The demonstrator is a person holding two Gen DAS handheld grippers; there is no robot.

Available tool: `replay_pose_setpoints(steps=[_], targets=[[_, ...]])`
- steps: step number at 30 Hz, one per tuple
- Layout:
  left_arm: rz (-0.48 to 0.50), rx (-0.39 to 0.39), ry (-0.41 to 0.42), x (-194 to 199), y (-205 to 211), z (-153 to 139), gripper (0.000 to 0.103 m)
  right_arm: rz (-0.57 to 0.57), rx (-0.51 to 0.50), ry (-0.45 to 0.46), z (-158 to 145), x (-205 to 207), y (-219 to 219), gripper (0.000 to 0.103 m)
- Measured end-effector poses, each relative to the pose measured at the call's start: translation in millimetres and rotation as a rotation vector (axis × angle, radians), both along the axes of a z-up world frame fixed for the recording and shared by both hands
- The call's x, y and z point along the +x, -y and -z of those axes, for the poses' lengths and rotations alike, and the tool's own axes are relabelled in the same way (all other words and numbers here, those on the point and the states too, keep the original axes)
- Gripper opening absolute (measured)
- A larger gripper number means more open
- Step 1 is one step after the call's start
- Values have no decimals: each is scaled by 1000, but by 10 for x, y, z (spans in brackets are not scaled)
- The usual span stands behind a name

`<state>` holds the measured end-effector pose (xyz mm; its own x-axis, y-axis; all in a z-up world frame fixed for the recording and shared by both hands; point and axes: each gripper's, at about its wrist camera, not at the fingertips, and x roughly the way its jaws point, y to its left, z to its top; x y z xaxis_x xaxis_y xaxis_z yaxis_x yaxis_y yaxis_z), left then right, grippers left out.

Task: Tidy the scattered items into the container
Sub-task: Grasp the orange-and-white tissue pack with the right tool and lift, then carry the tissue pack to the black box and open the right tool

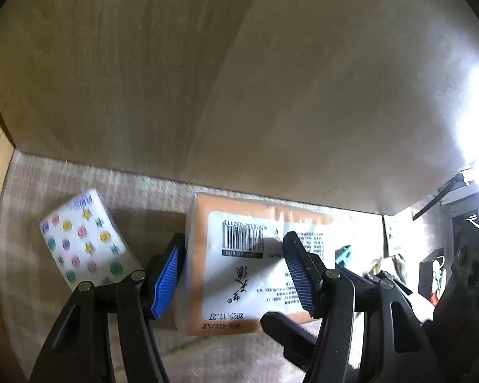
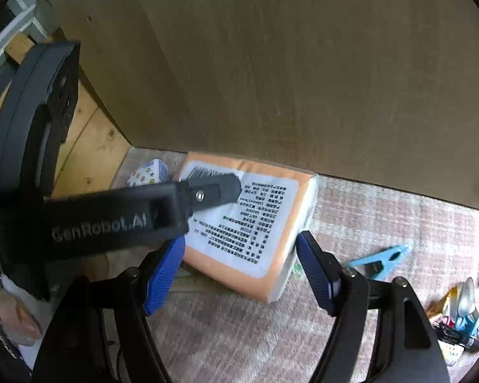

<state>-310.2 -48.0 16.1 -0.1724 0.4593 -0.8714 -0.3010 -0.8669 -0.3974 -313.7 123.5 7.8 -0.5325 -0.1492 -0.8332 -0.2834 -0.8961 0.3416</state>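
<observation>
An orange tissue pack [image 1: 239,265] with a white printed label lies on the plaid cloth against a wooden panel. My left gripper [image 1: 233,274] is open, its blue pads on either side of the pack's near end, not pressing it. In the right wrist view the same pack [image 2: 255,226] lies ahead of my right gripper [image 2: 242,271], which is open around its near corner. The left gripper's black body [image 2: 111,214] crosses over the pack there. A small white tissue pack with coloured dots [image 1: 83,239] lies to the left, also in the right wrist view [image 2: 150,172].
A tall wooden panel [image 1: 239,79] rises right behind the packs. A light blue clothes peg [image 2: 383,258] lies on the plaid cloth [image 2: 399,223] to the right. Small cluttered items [image 2: 459,316] sit at the far right. A wooden board [image 2: 89,146] stands at the left.
</observation>
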Motion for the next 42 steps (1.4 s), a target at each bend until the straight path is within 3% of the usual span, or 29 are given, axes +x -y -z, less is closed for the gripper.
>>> replay_pose_setpoints(steps=[6,13,15,24,29,34,42], targets=[[20,-2,-22,389,-153,-146,58,7,18,-7,-125,260,-54,71],[79,4,-70,751,-549,-446,58,51,20,-58,-431,861,-160,71],[93,7,-81,773,-807,-553,58,69,24,-75,-539,1095,-234,71],[247,45,-120,1574,-2031,-879,58,213,53,-113,-891,2203,-910,71],[336,79,-133,2097,-2731,-1082,59,303,87,-128,-1063,3031,-1437,71],[446,110,-129,2749,-3655,-1141,59,404,103,-121,-1117,3945,-1990,71],[616,149,-103,3788,-4799,-1206,59,570,112,-87,-1139,5428,-2791,71]])
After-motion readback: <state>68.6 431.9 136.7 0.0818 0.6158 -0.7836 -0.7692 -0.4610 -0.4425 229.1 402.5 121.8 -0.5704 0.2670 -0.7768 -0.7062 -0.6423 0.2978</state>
